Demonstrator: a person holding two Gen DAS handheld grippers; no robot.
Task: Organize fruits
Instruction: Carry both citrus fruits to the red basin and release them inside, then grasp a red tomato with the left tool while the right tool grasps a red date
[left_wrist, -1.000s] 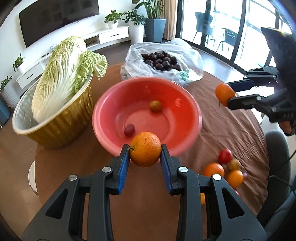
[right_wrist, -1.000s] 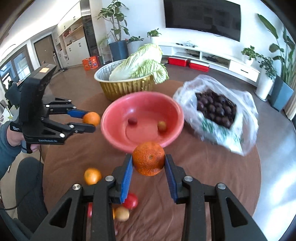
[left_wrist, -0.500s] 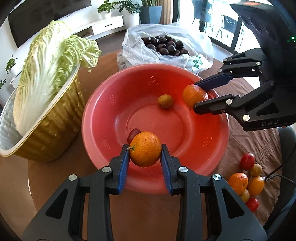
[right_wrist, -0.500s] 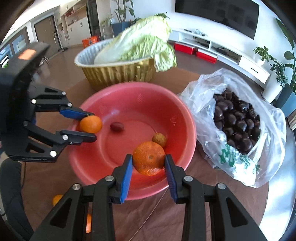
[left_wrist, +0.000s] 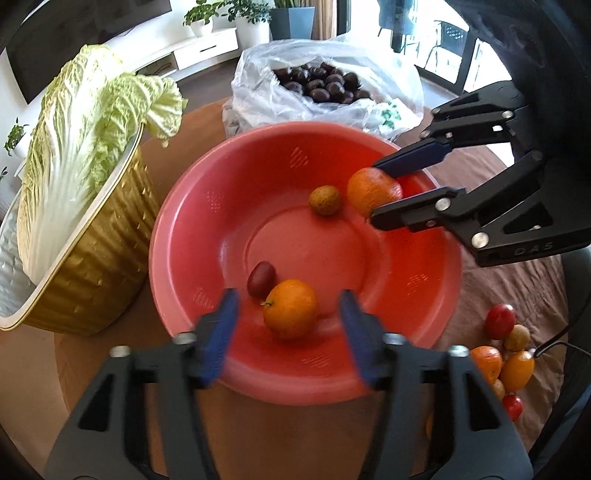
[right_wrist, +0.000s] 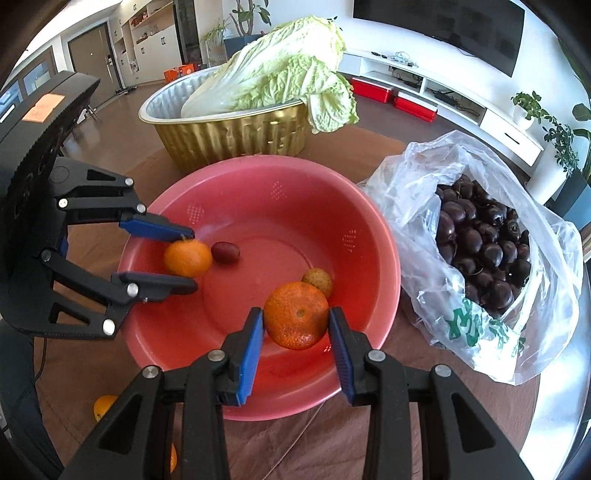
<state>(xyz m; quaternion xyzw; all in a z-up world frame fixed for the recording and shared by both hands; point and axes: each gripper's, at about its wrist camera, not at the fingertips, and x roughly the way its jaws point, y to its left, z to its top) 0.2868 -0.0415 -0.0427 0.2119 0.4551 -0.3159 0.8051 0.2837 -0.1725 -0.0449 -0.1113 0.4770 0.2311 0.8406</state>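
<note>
Two handheld grippers work over a red bowl (left_wrist: 424, 302) on a brown-clothed table (left_wrist: 524, 280). The left gripper (left_wrist: 288, 317) is opening, its blue pads clear of a small orange (left_wrist: 291, 308) that sits inside the bowl beside a dark red fruit (left_wrist: 260, 279). The right gripper (right_wrist: 295, 332) stays clenched on a larger orange (right_wrist: 296, 315) just above the bowl's near wall, next to a small tan fruit (right_wrist: 317, 281). More loose fruits (left_wrist: 511, 354) lie on the table beside the bowl.
</note>
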